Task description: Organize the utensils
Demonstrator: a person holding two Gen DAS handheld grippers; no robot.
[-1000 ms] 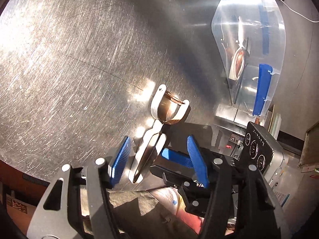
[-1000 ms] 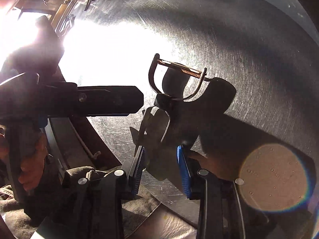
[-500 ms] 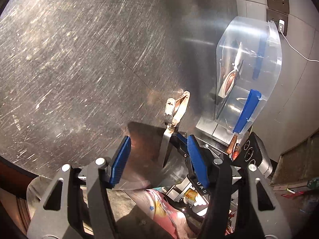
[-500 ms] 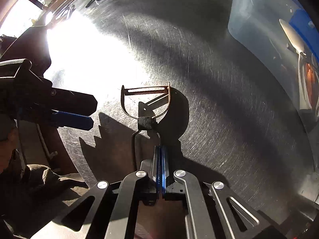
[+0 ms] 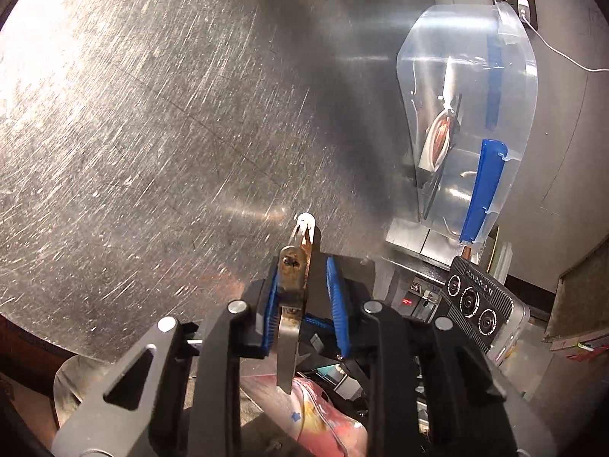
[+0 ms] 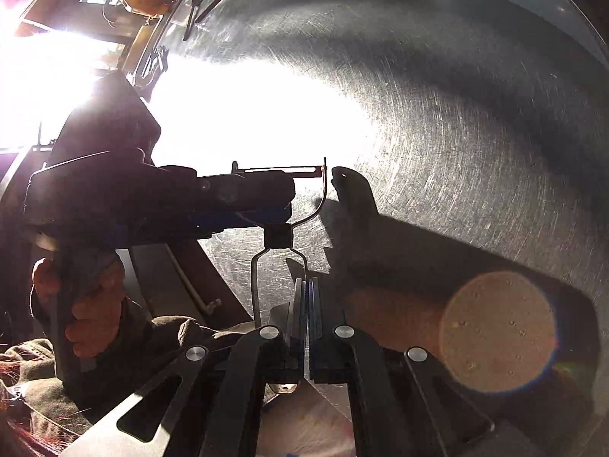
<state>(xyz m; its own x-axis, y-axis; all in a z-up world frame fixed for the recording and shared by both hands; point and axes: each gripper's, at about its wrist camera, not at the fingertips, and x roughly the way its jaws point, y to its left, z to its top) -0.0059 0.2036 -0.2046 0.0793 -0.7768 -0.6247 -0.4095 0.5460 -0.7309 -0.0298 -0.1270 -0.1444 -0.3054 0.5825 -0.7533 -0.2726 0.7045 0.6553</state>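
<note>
A metal Y-shaped peeler with a rusty head is held just above the scratched steel table. My right gripper is shut on its wire handle. In the left wrist view the peeler stands edge-on between the blue pads of my left gripper, whose jaws are closing. The left pad lies against the head and a gap shows at the right pad. From the right wrist view the left gripper reaches in from the left and hides the head's left side.
A clear plastic container with blue latches stands at the table's right edge, with utensils inside. A black device with three dials sits below it. More utensils lie at the far edge. A person's hand grips the left tool.
The right gripper shut on the peeler's handle and turned it upright off the table. The left gripper moved onto the peeler's head and its jaws narrowed around it.
</note>
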